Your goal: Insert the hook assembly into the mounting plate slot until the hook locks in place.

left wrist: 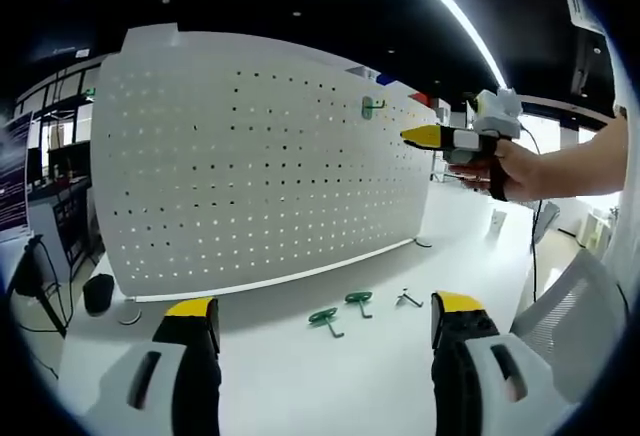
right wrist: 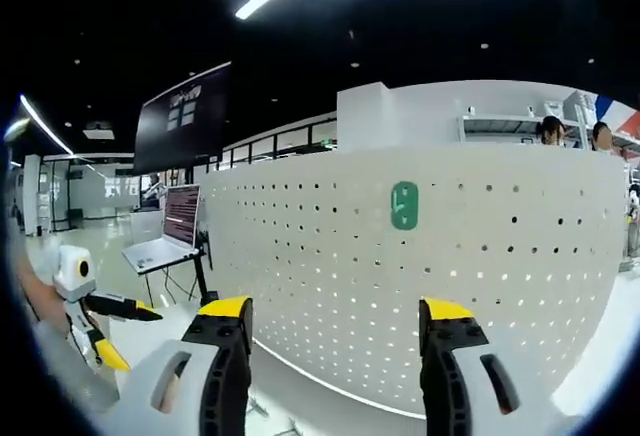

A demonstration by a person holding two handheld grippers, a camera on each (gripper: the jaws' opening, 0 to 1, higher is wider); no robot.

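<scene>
- The left gripper (left wrist: pixel 325 331) stands with its two yellow-tipped jaws spread wide and nothing between them, low over the white table (left wrist: pixel 300 376).
- Just ahead of those jaws, three loose hooks lie on the table: a green hook (left wrist: pixel 325 319), a second green hook (left wrist: pixel 359 301) beside it, and a small dark hook (left wrist: pixel 408 299) a little farther right.
- Behind the hooks a white pegboard (left wrist: pixel 250 166) stands upright on the table, full of rows of small holes.
- One green hook plate (left wrist: pixel 371 108) sits mounted near the board's upper right part.
- The right gripper (left wrist: pixel 425 136) appears in the left gripper view, held up by a hand (left wrist: pixel 520 171) near the board's right edge; from here I cannot tell how its jaws stand.
- In the right gripper view the right gripper (right wrist: pixel 335 321) has its jaws wide apart and empty, facing the pegboard (right wrist: pixel 450 276).
- The mounted green plate (right wrist: pixel 404 205) sits on the board above the gap between the jaws, apart from them.
- The left gripper (right wrist: pixel 110 316) shows at the lower left, and a laptop (right wrist: pixel 165 236) stands on a stand beyond it.
</scene>
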